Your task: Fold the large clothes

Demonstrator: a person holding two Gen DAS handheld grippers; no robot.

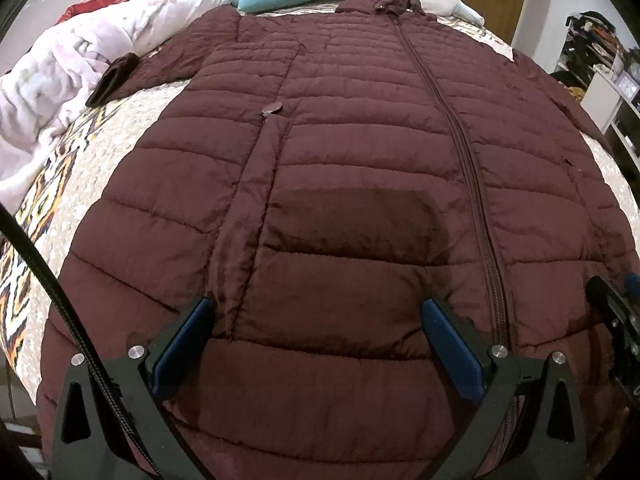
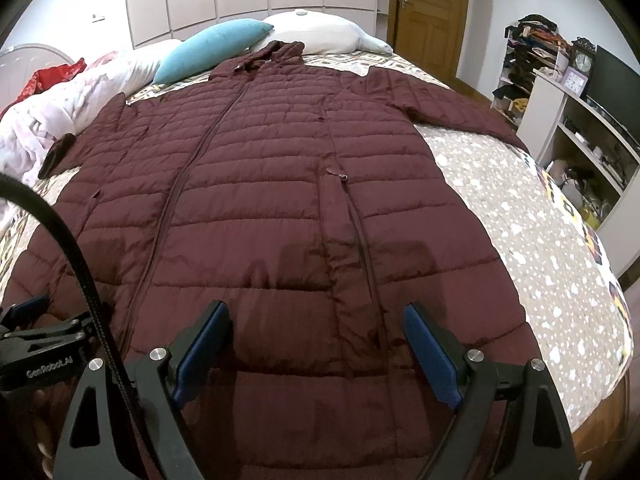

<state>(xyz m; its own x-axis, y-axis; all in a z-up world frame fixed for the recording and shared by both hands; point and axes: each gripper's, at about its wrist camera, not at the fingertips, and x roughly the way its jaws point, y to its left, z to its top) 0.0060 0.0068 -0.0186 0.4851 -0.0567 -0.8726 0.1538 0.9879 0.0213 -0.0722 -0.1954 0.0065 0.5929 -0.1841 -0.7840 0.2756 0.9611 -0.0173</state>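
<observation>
A long maroon quilted coat (image 1: 340, 152) (image 2: 256, 184) lies flat and zipped on the bed, collar at the far end, sleeves spread to both sides. My left gripper (image 1: 316, 312) hovers open over the hem, left of the zip (image 1: 472, 184), nothing between its blue-padded fingers (image 1: 182, 344). My right gripper (image 2: 316, 316) stands open over the hem's right half, near a pocket zip (image 2: 360, 240). In the right wrist view the left gripper's body shows at the lower left edge. In the left wrist view the right gripper's body shows at the right edge.
The bed has a patterned quilt (image 2: 520, 216). A teal pillow (image 2: 212, 50) and a white pillow (image 2: 320, 32) lie at the head. A crumpled pale blanket (image 1: 60, 80) lies left. White shelves (image 2: 580, 136) and a wooden door (image 2: 432, 12) stand to the right.
</observation>
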